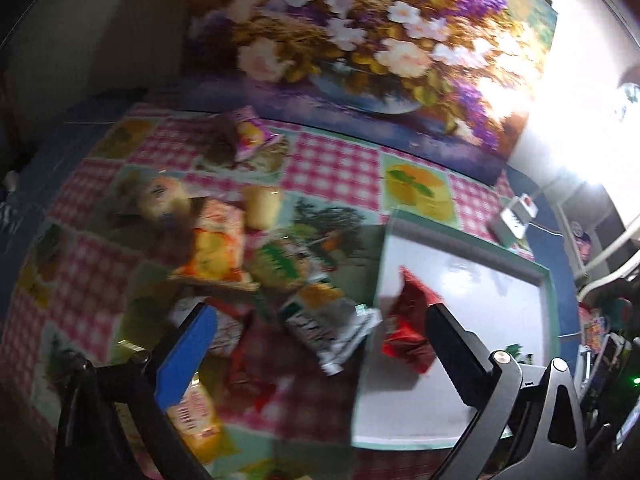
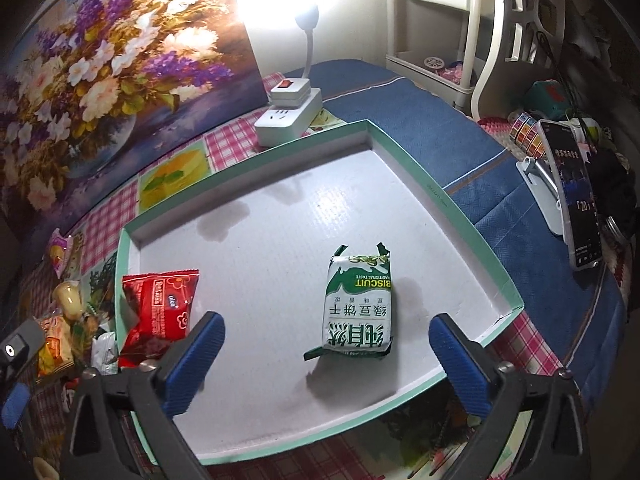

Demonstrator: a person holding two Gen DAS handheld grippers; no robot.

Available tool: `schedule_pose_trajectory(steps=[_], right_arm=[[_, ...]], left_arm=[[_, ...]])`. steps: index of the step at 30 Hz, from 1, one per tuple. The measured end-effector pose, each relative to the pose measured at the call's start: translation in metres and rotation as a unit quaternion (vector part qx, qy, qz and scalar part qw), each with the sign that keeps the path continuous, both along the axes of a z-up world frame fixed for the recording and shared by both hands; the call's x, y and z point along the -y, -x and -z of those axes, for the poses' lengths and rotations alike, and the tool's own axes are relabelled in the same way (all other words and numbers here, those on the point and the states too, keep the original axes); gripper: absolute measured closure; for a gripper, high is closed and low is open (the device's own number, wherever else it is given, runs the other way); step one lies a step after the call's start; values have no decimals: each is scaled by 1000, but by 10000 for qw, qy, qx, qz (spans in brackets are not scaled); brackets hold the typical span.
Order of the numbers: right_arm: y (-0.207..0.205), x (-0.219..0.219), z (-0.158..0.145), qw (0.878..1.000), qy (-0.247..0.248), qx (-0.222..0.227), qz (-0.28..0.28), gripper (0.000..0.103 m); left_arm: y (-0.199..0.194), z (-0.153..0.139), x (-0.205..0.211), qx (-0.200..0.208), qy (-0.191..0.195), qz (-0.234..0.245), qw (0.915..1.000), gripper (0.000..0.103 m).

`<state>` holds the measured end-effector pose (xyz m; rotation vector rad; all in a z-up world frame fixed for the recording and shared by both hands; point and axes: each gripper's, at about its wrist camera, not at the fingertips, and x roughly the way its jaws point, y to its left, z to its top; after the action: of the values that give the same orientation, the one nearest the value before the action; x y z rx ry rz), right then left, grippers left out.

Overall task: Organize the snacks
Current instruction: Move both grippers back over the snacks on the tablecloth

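A white tray with a mint-green rim lies on the checked tablecloth; it also shows in the left wrist view. In it lie a green and white biscuit pack and a red snack packet at its left edge. My right gripper is open above the tray, just in front of the biscuit pack. My left gripper is open and empty over a pile of snack packets left of the tray. A silver-green packet lies between its fingers. The red packet rests by the right finger.
A floral painting leans along the back of the table. A white power strip with a lamp stands behind the tray. A phone on a stand and clutter sit at the right. A pink packet lies near the painting.
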<state>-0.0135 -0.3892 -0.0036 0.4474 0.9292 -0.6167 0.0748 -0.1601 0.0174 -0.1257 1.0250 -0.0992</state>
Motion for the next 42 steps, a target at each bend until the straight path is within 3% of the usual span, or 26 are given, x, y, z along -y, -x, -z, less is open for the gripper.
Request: schedule_pose_trajectory(steps=[5,11,21,27,33,42], right_arm=[[7,-7,-5,10000,35,28,-82,0],[15,-23,-17,9989,250,143,-381,0],[21,-56,-40,9946,312,561,-818,0],[15,-78,-45,9903,293,588,-1225,0],[2,-105,-42,9819,-254,508,-1809,0],[-12,-166,-37,9636,-289,416,-2624,0]], left_arm=[[11,5,-18,-28,-279,-200,9994,0],[28,1,-28,283,-661,-357,9968,0],[39,-12,-71,383,-427,-917,9941,0],[44,-9,-104,242,-713,-1208,9898,0],[50,-5,-148,131,-569,-1557,9861,0],[59,3,-213,-78,-238,-2143,9764,0]])
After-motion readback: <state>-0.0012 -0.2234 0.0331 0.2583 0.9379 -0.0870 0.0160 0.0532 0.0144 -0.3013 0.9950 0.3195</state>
